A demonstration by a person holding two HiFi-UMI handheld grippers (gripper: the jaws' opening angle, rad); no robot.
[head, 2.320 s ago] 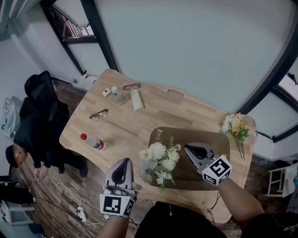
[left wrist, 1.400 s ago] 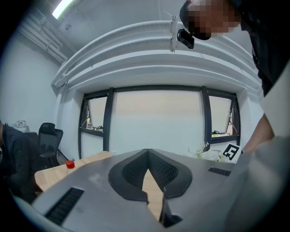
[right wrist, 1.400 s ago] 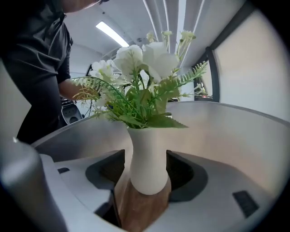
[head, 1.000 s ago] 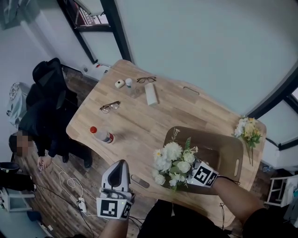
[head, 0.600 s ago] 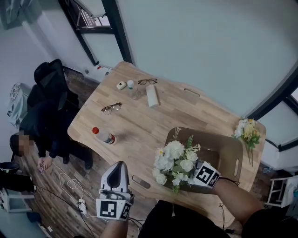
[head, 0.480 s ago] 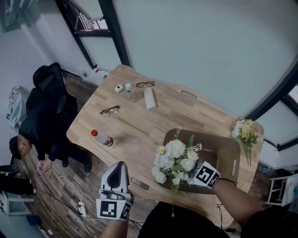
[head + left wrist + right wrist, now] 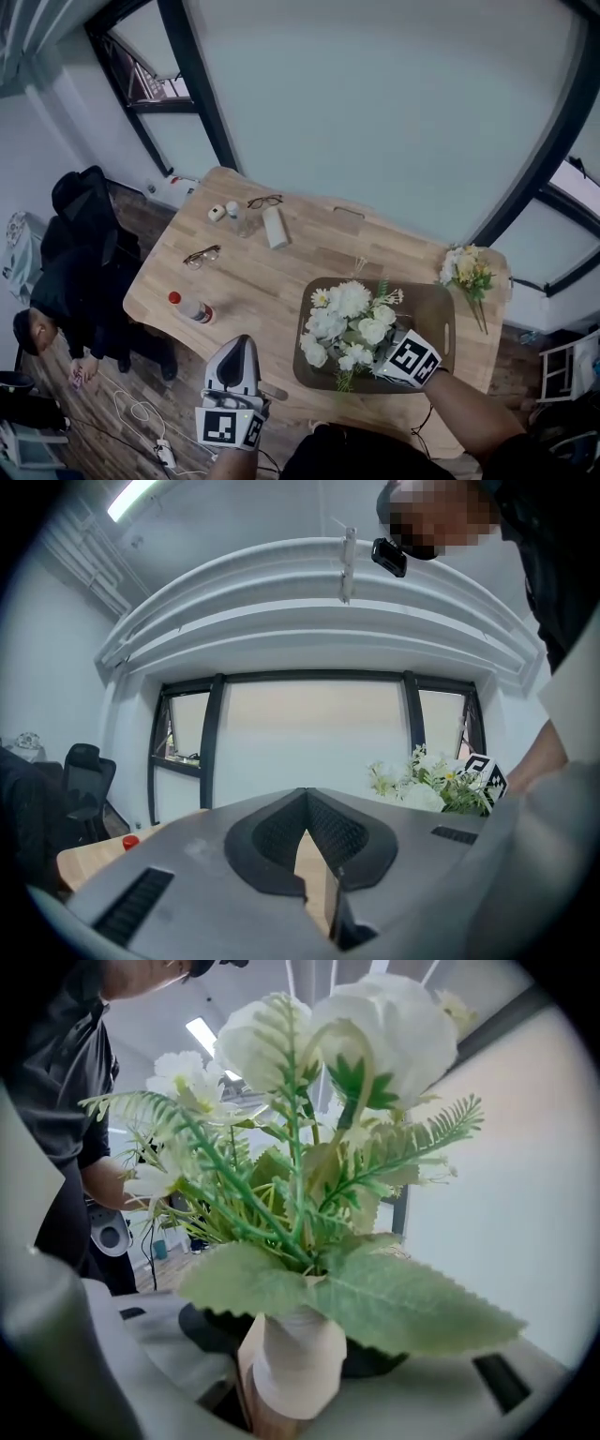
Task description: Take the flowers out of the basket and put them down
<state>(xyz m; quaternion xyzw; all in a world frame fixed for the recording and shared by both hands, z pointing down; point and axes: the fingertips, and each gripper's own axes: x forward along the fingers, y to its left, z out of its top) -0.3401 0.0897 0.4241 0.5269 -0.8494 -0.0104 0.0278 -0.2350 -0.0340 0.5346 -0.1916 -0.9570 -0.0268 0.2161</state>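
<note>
Bouquet [image 7: 349, 323]: round white blooms, feathery fern sprigs and broad saw-edged leaves are seen. The stems are bound into one bundle by a smooth, pale tan wrap.
Bouquet's place: it is held upright and, in the head view, lies over the left half of the basket [image 7: 433, 307]. Whether the stem end is clear of the basket cannot be told.
Right gripper [image 7: 291, 1358]: the wrapped stem bundle is pinched between its dark pads, one pressed to each side. The body is matte grey, and a cube of black-and-white square markers is carried on it.
Left gripper [image 7: 305, 797]: its ribbed dark pads are brought together at the tips, with nothing caught between them. It is held at the near edge of the table, well apart from the basket.
Basket: brown, shallow and rectangular, with rounded corners. A slot handle is cut in its right end.
Second bunch [image 7: 466, 266]: yellow and white flowers are laid flat at the table's far right corner, just beside the basket.
Table [image 7: 281, 272]: light wood with plank grain and softly rounded corners.
On the table: a red-capped bottle [image 7: 190, 307] lying on its side, two pairs of glasses [image 7: 202, 255] and a white cylinder [image 7: 275, 227] are spread over the left part.
Room: a pale wall, dark window frames and a dark plank floor are shown. A black chair [image 7: 82, 199] and a person in dark clothes [image 7: 52, 295] are seen to the left.
</note>
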